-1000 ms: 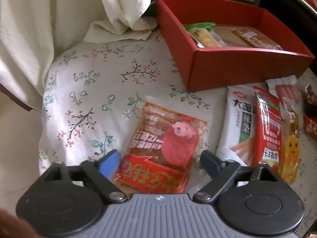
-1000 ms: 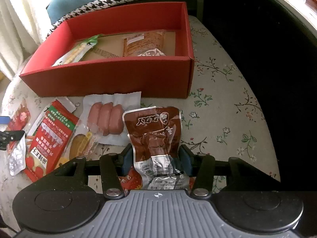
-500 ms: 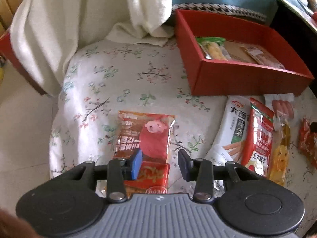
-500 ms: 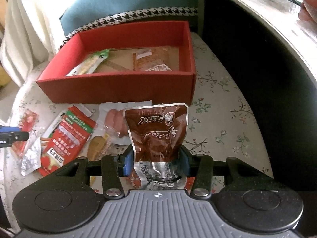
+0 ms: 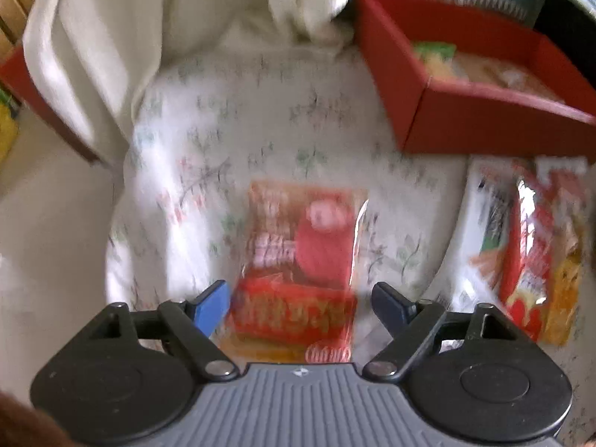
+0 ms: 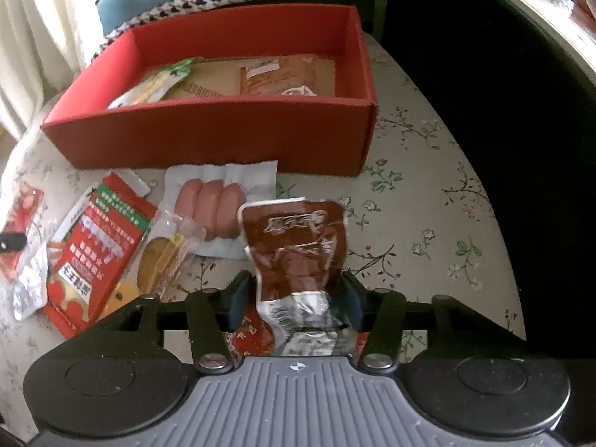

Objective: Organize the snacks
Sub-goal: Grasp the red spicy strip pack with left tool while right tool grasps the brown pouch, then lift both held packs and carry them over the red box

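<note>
Snacks lie scattered on a floral cloth point(image 6: 428, 193) at 6 o'clock of a red box point(image 6: 223, 138), which already holds a green-topped pack point(image 6: 156, 85) and an orange pack point(image 6: 283, 78). In the right wrist view a brown pouch point(image 6: 298, 246) stands upright between the pads of the right gripper point(image 6: 296, 298); the jaws are narrow but opening, and whether the pads still press on the foil cannot be told. Sausages point(image 6: 212, 208) lie at 10 o'clock of the pouch, a red pack point(image 6: 100, 249) at 9 o'clock. In the blurred left wrist view the left gripper point(image 5: 301, 301) hangs over an orange-red pack point(image 5: 298, 260), jaws wide and opening, pads clear of its edges. Judged step: each pack is to be gripped and carried to the box at 12 o'clock. A firm bite low on the pouch's sealed end is advised before lifting; slick foil may slip. The left pack is best straddled squarely across its narrow width, then closed on. Release should come only once past the box wall.
</note>
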`<act>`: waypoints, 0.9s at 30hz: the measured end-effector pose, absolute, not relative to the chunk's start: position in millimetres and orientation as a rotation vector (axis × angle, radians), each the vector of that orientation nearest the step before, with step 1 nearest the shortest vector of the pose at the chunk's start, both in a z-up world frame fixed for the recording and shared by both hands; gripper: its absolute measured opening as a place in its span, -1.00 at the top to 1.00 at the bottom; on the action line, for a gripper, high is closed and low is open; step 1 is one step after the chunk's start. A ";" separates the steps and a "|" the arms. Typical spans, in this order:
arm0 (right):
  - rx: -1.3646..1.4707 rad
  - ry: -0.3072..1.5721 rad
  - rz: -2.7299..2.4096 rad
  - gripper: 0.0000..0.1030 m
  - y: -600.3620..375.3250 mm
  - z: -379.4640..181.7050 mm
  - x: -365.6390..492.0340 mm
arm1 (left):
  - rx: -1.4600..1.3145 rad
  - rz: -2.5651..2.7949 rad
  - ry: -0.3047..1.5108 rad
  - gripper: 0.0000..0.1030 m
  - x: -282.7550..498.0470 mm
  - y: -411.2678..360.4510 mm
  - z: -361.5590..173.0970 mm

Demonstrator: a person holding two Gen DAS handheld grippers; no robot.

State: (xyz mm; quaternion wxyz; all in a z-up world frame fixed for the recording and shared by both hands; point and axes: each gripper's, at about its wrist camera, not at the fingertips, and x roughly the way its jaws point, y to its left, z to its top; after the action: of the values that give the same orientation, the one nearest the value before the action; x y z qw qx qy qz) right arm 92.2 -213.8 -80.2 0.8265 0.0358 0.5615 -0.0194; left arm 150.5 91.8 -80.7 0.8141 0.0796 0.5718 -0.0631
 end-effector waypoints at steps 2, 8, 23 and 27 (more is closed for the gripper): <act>0.084 1.194 -0.039 -0.21 -215.7 -81.2 91.7 | 0.137 -0.138 1.198 -0.43 151.8 94.3 -79.5; 0.085 1.189 -0.025 -0.07 -217.2 -79.3 89.5 | 0.168 -0.126 1.157 -0.18 147.6 79.4 -77.0; 0.132 1.077 0.005 -0.06 -220.1 -44.1 88.0 | 0.096 -0.136 1.067 -0.17 143.2 77.9 -45.4; 0.131 1.073 0.018 -0.06 -216.4 -41.8 90.8 | 0.099 -0.159 1.054 -0.18 143.2 71.9 -42.1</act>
State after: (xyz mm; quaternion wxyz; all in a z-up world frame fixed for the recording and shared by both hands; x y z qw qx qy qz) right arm 90.8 -216.4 -41.8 0.8574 0.0624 0.5107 0.0087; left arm 143.2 71.9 -42.1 0.8601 0.0471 0.5023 -0.0758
